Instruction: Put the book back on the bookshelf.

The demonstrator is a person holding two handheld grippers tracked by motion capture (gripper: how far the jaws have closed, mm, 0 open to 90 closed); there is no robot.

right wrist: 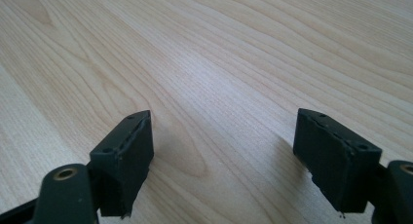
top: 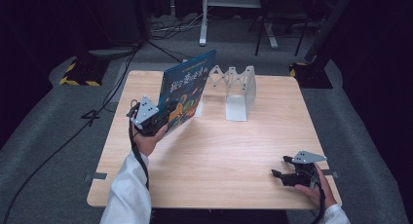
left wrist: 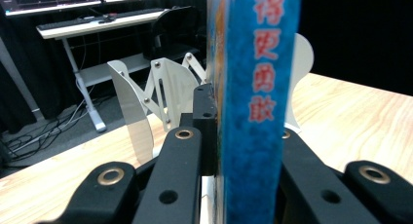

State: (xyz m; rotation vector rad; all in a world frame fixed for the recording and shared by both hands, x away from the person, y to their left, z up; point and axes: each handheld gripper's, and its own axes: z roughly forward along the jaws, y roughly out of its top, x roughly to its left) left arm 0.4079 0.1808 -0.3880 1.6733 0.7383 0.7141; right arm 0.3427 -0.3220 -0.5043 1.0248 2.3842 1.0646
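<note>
Nearest the person, at the front right corner of the light wooden worktop (top: 214, 156), the right gripper (top: 282, 169) rests low in the right hand (top: 319, 189), its two black jaws standing wide apart with nothing but bare wood grain between them, as the right gripper view confirms (right wrist: 221, 156). A white sleeve (top: 127, 190) comes up from the front left edge, and the left hand (top: 146, 140) carries the left gripper (top: 163, 118) above the left half of the worktop, with a grey three-cornered plate (top: 145, 111) on top and a black cable (top: 139, 158) trailing down along the forearm. That gripper is clamped on a thin blue picture book with red and yellow cover lettering (top: 187, 90), which it holds upright and tilted, clear of the wood, with its upper corner leaning towards the back. In the left gripper view the jaws press on both faces of the book (left wrist: 253, 87), whose blue spine with red characters rises straight up the middle. Just behind the book stands a white metal expanding book rack with scissor-jointed links (top: 234, 87), set on the rear middle of the worktop; its rounded end plates (left wrist: 131, 102) show beside the book, close to it. Beyond the worktop lie grey carpet, black cables and a white desk frame (top: 204, 19) in the dark background.
</note>
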